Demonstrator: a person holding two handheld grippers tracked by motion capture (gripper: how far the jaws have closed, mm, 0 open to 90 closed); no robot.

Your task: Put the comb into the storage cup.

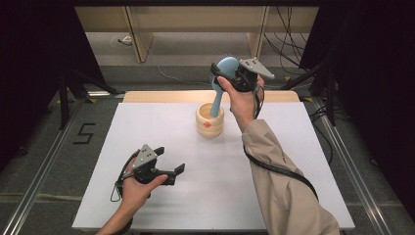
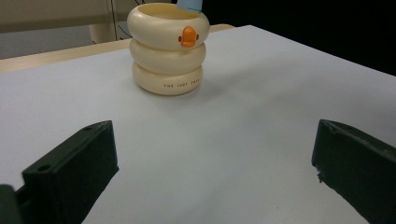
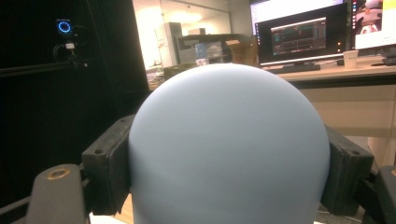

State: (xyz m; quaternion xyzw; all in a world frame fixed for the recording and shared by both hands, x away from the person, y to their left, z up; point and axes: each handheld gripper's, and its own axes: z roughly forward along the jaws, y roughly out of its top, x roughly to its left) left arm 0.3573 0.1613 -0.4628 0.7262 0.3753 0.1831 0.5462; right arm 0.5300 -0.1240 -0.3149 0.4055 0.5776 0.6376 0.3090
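Gripping the round head of the blue hairbrush, the right gripper hangs above the far middle of the white table; the brush handle drops toward six o'clock into the cream ringed holder directly beneath. Left gripper rests low near the front edge, jaws wide apart and empty, holder well off at one o'clock.

l tongs open, low; r tongs clamped, raised.
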